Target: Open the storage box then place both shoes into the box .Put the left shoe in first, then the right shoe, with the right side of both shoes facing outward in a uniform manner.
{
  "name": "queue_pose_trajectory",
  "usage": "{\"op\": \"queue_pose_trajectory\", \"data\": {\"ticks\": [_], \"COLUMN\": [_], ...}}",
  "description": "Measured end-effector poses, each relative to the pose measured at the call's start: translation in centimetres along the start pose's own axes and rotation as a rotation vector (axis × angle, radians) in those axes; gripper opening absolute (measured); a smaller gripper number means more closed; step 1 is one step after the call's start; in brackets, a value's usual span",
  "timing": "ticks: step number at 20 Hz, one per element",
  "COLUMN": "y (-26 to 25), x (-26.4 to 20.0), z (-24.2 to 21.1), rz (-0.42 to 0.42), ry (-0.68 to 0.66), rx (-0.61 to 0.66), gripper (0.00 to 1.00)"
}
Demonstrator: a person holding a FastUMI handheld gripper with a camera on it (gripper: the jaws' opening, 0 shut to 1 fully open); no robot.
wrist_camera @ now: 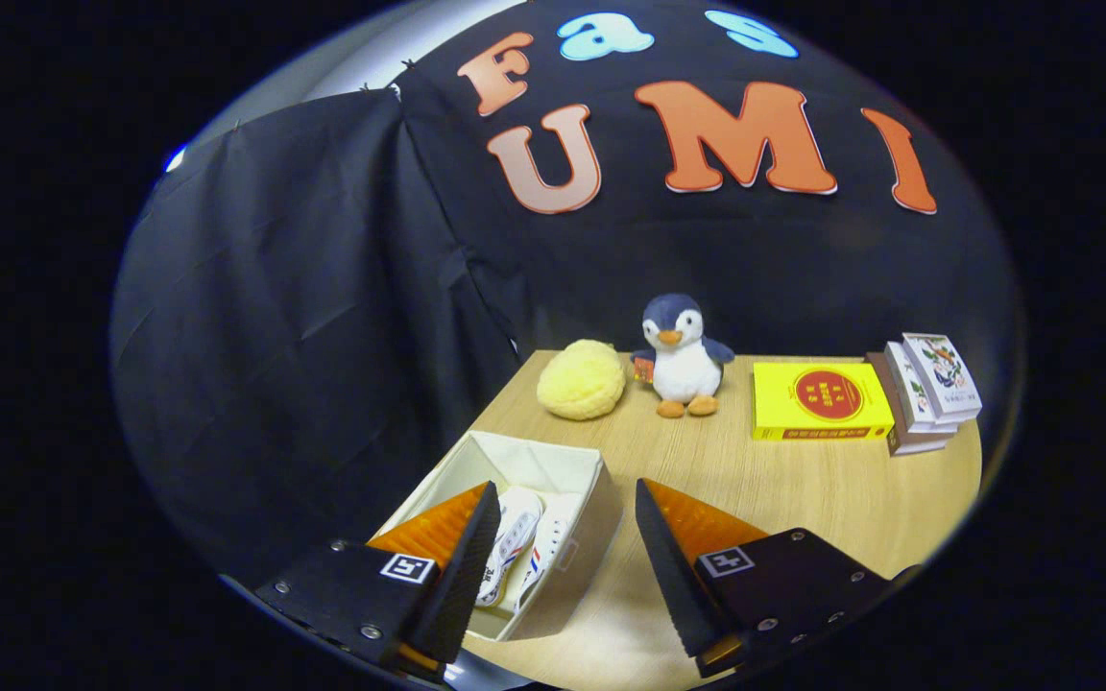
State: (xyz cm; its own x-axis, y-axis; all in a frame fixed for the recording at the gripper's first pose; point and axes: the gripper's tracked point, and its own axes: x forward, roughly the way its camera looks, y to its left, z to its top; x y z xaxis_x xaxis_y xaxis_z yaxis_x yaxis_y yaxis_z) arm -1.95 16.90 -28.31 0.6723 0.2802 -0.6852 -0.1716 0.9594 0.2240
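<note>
My gripper [567,537] was wide open and held nothing. Just ahead of the fingers sat the open box [572,470], with both shoes [529,547] inside, side by side. I think the job was about done, so next I only needed to pull away. Beyond, the wooden table [803,489] held a penguin [683,357], a yellow ball [581,380] and books [822,401].

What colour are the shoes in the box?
White, with red and blue stripes on the shoes, seen in the gripper view between the open gripper fingers.
</note>
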Motion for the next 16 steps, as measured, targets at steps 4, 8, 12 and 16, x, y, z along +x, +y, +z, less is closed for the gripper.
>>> {"op": "queue_pose_trajectory", "data": {"ticks": [4, 8, 12, 16], "y": [-3.0, -6.5, -9.5, -11.8], "x": [-3.6, -7.1, -10.2, -14.0], "z": [4.1, 8.1, 9.8, 10.8], "rz": [0.012, -0.017, -0.062, -0.104], "ry": [-0.180, -0.371, -0.495, -0.565], "rx": [-0.082, -0.140, -0.187, -0.173], "gripper": [0.93, 0.96, 0.95, 0.95]}}
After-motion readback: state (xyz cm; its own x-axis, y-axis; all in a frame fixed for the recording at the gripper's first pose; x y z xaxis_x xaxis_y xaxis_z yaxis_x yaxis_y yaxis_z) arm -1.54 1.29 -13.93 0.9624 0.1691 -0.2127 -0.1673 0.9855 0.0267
